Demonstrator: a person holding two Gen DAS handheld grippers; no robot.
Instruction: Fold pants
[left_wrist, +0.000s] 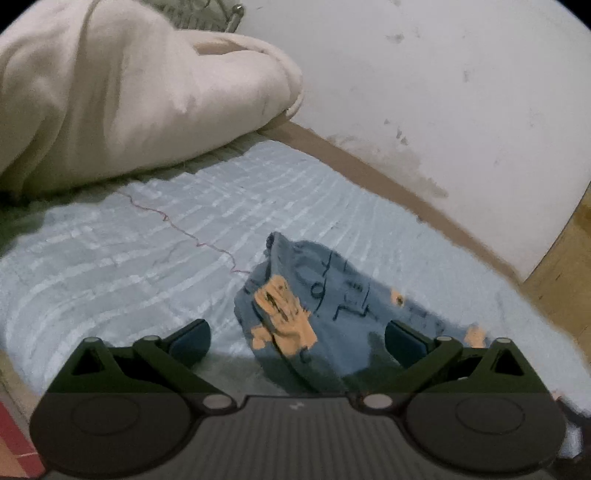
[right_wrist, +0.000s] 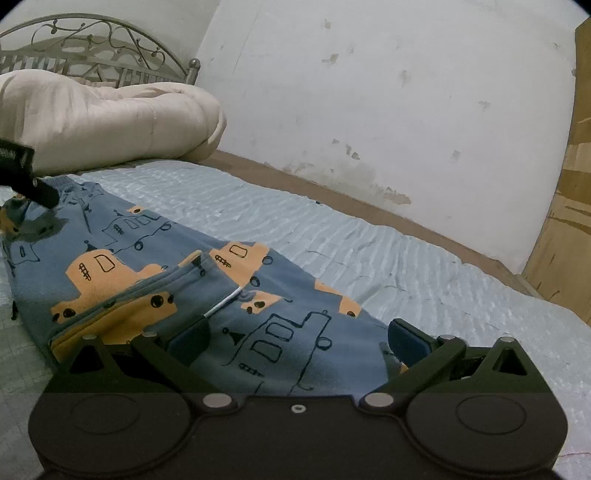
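- The pants lie on a pale blue ribbed bedspread; they are blue-grey cloth printed with orange cars and dark outline drawings.
- In the right wrist view they stretch from the near centre away to the far left, one layer lapped over another, with a thin white cord showing at the fold.
- The right gripper sits low over the near end of the pants, its jaws spread wide, with cloth showing between the blue pads and nothing pinched.
- The left gripper also has its jaws wide apart and holds nothing.
- In the left wrist view the pants appear as a bunched end rising from the bedspread, between the two pads and slightly towards the right one.
- The left gripper shows at the far left edge of the right wrist view as a dark part above the far end of the pants; whether it touches the cloth cannot be told.
- A cream duvet is heaped at the far left of the bed, in front of a curled metal headboard.
- A scuffed white wall runs along the far side of the bed.
- A thin red thread trails across the bedspread in the left wrist view, towards the pants.
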